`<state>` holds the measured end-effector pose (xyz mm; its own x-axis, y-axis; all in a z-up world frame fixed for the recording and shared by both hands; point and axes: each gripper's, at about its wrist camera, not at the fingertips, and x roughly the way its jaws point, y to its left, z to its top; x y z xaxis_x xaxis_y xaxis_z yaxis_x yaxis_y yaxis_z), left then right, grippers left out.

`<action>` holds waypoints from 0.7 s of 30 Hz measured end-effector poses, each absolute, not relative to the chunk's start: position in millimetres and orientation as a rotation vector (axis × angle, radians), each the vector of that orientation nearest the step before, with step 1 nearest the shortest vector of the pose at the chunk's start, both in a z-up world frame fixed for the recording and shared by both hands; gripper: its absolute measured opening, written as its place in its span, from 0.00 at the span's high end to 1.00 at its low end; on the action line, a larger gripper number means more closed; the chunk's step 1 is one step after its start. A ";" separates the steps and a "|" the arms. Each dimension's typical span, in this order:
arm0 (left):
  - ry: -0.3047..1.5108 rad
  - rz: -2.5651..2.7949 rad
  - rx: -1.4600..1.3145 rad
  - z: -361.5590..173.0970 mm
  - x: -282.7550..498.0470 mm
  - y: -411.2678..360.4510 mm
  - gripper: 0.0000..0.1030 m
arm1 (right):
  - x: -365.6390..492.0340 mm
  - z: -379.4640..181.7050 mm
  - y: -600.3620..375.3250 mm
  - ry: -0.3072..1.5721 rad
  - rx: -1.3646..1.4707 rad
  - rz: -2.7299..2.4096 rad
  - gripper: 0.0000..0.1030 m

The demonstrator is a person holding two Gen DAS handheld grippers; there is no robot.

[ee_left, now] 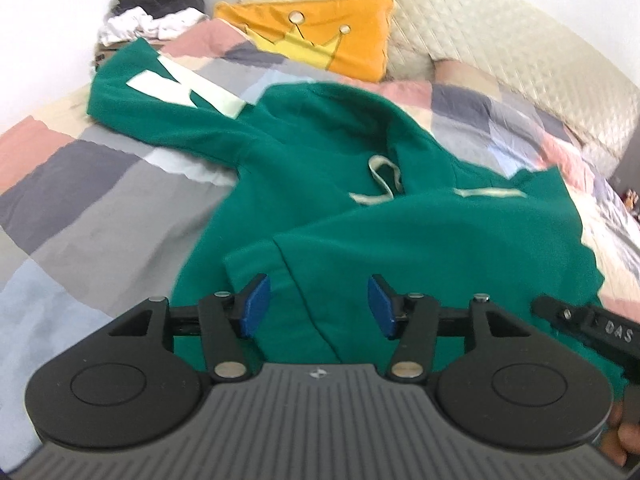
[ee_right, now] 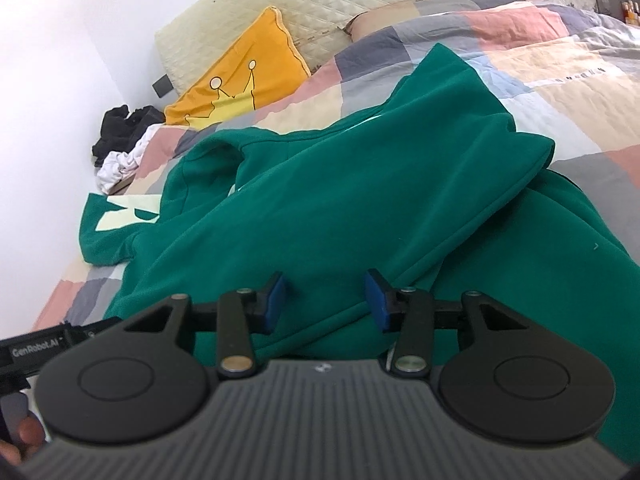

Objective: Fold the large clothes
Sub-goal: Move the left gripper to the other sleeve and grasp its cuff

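Now | green hoodie (ee_left: 340,216) soft, bulky, floppy; grip folded hem, lower centre | left gripper (ee_left: 318,306) released | right gripper (ee_right: 325,302) released, fabric between fingers

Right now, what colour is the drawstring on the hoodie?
Pale cream, against the green hoodie. The drawstring shows best in the left wrist view.

Soft matt fleece on the green hoodie (ee_left: 320,184), woven cotton drawstring (ee_left: 384,184), patchwork cloth quilt (ee_left: 80,184), quilted satiny headboard (ee_left: 480,28), plush orange cushion (ee_left: 340,36), matt black plastic on the left hand-held gripper (ee_left: 318,306) with rubbery blue pads (ee_left: 254,306) and shiny metal rivets.
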<state>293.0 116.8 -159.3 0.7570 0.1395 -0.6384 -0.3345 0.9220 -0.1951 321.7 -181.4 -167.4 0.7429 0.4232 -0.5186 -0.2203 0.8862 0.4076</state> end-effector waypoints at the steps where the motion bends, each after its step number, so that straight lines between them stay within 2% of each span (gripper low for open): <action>1: 0.665 0.262 -0.298 -156.0 294.6 117.5 0.41 | 321.6 -167.0 -184.3 0.638 0.338 0.356 0.54; 6: 0.648 0.263 -0.293 -132.5 309.1 136.8 0.36 | 317.2 -162.4 -186.0 0.599 0.298 0.353 0.53; 11: 0.634 0.303 -0.360 -119.4 327.4 187.0 0.30 | 314.8 -158.1 -183.8 0.570 0.297 0.408 0.53; 18: 0.749 0.412 -0.476 -154.5 373.4 290.5 0.30 | 311.2 -152.7 -173.8 0.525 0.291 0.464 0.53; 21: 0.742 0.427 -0.580 -171.2 384.2 325.1 0.30 | 314.0 -156.5 -168.1 0.521 0.278 0.478 0.53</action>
